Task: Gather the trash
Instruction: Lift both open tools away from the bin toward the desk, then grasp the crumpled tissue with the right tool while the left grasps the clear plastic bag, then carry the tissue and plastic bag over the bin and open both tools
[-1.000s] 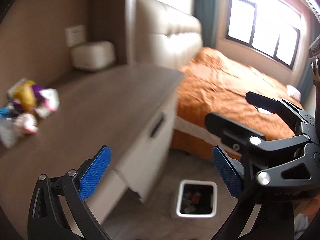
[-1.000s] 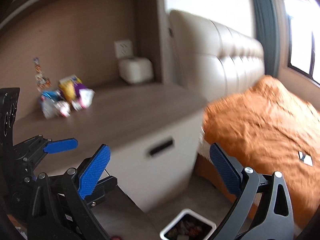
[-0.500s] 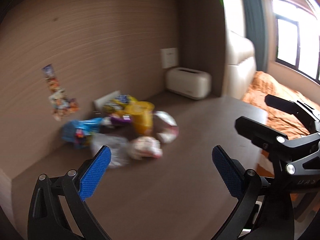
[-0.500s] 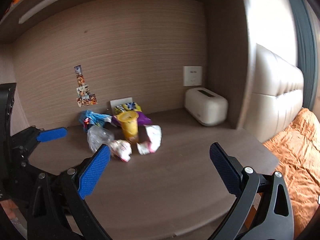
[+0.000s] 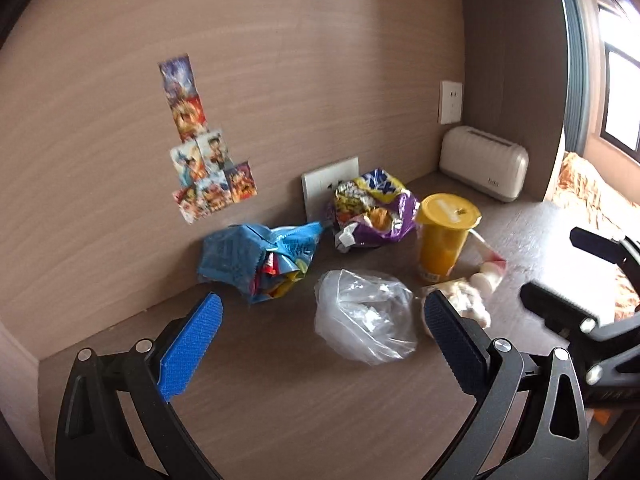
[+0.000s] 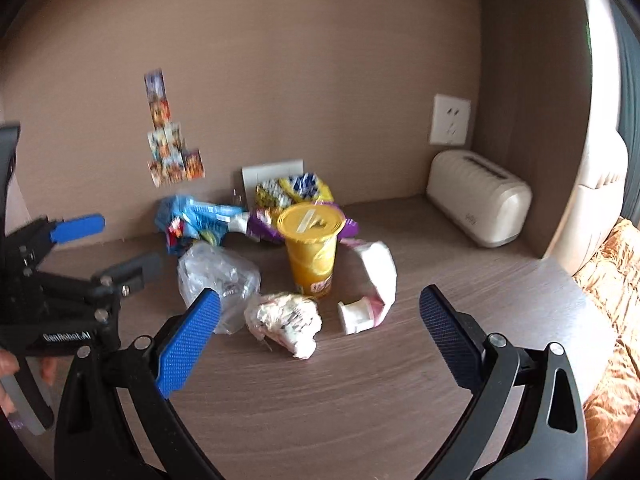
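A heap of trash lies on the brown desk by the back wall: a blue snack bag, a purple and yellow bag, a yellow lidded cup, a clear plastic bag and a crumpled white wrapper. A pink and white carton piece rests right of the cup. My left gripper is open, just short of the clear bag. My right gripper is open too, framing the white wrapper from in front. Neither holds anything.
A cream box-shaped appliance stands at the back right under a wall socket. Stickers cover the wall on the left. An orange bedspread lies past the desk's right edge. A hand holds the left gripper's handle.
Both views have swung left from the bed and floor bin onto the desk, then closed in on the trash heap. Both grippers stayed open.
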Available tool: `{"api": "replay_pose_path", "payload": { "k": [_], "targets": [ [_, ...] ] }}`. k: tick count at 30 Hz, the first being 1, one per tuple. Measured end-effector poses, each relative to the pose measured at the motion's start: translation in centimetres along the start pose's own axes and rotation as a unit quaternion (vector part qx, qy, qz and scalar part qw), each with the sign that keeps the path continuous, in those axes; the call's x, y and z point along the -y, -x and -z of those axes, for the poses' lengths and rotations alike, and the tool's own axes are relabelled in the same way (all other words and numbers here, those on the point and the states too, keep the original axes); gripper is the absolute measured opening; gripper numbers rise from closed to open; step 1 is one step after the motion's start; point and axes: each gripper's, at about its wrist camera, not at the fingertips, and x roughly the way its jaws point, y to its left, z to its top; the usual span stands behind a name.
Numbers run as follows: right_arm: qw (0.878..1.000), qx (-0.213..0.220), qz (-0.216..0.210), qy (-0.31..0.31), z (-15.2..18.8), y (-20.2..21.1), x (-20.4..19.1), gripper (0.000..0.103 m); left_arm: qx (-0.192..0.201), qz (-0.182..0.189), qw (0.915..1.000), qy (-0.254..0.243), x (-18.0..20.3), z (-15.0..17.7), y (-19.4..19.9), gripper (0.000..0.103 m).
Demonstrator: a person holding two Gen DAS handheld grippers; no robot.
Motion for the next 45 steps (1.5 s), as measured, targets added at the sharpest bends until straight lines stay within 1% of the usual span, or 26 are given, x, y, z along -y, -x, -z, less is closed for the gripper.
{"api": "replay_pose_path", "payload": {
  "k": [3,5,6,12,13,14,15,16,17,19,20,21,22,23,24,25,26,28,30,32,38,45],
  "targets": [
    [1.0,-0.02,0.002,0.01,0.3,-2.0,-0.7,0.099,-0.015,0.009,0.9998,-0.007,-0.2,0.1,-1.9,0.099],
    [0.999,-0.033,-0.008,0.011,0.5,-3.1,-0.9,0.099,-0.023,0.006,0.9996,-0.015,-0.1,0.3,-3.0,0.099],
    [0.999,-0.038,-0.005,0.014,0.6,-3.5,-1.0,0.099,-0.03,0.009,0.9993,-0.019,-0.1,0.4,-3.7,0.099],
    [0.997,-0.067,-0.002,0.044,1.1,-5.7,-1.6,0.098,-0.056,0.029,0.9979,-0.012,-0.3,0.6,-6.2,0.099],
    [0.996,-0.071,-0.001,0.048,1.1,-6.0,-1.7,0.093,-0.06,0.034,0.9976,-0.014,-0.2,0.6,-6.4,0.099],
    [0.996,-0.078,-0.004,0.053,1.1,-6.4,-1.8,0.086,-0.062,0.033,0.9974,-0.015,-0.1,0.6,-6.8,0.099],
    [0.995,-0.082,-0.005,0.055,1.2,-6.8,-1.9,0.082,-0.064,0.032,0.9973,-0.017,-0.1,0.6,-6.9,0.099],
    [0.994,-0.087,-0.002,0.059,1.2,-7.1,-1.9,0.076,-0.068,0.038,0.9968,-0.02,0.1,0.7,-7.2,0.099],
    [0.993,-0.095,-0.009,0.063,1.4,-7.6,-2.0,0.071,-0.071,0.041,0.9965,-0.021,0.1,0.7,-7.4,0.098],
    [0.992,-0.106,-0.012,0.07,1.6,-8.2,-2.3,0.065,-0.079,0.044,0.9956,-0.025,0.4,1.0,-8.0,0.096],
    [0.991,-0.112,-0.012,0.074,1.8,-8.5,-2.4,0.058,-0.085,0.049,0.9948,-0.027,0.5,1.2,-8.3,0.09],
    [0.99,-0.119,-0.011,0.08,2.1,-8.9,-2.6,0.058,-0.093,0.048,0.994,-0.031,0.7,1.5,-8.7,0.084],
    [0.989,-0.122,-0.008,0.085,2.2,-9.0,-2.7,0.054,-0.098,0.054,0.9933,-0.028,0.8,1.7,-9.0,0.08],
    [0.989,-0.12,-0.009,0.088,2.2,-8.8,-2.8,0.05,-0.103,0.068,0.9922,-0.021,0.7,1.9,-9.2,0.062],
    [0.989,-0.119,-0.017,0.086,2.3,-8.8,-2.8,0.048,-0.109,0.071,0.9913,-0.018,0.8,2.0,-9.3,0.048],
    [0.989,-0.119,-0.022,0.081,2.3,-8.7,-2.7,0.046,-0.111,0.076,0.9908,-0.018,0.9,2.1,-9.4,0.045],
    [0.99,-0.118,-0.021,0.078,2.3,-8.6,-2.7,0.046,-0.109,0.078,0.9908,-0.019,1.0,2.2,-9.3,0.037],
    [0.99,-0.117,-0.021,0.075,2.4,-8.2,-2.5,0.045,-0.102,0.076,0.9917,-0.017,1.0,2.1,-8.7,0.035],
    [0.992,-0.106,-0.019,0.069,2.1,-7.4,-2.3,0.045,-0.095,0.076,0.9924,-0.016,0.8,2.0,-7.9,0.035],
    [0.993,-0.093,-0.023,0.062,1.6,-6.2,-2.0,0.045,-0.084,0.065,0.9941,-0.021,0.8,1.7,-6.6,0.035],
    [0.996,-0.061,-0.024,0.053,0.4,-2.8,-1.5,0.045,-0.061,0.064,0.9959,-0.017,0.9,0.6,-2.9,0.035],
    [0.999,-0.021,-0.013,0.035,-0.6,2.2,0.5,0.045,-0.034,0.073,0.9961,-0.036,3.9,-0.7,0.6,0.035]
  ]
}}
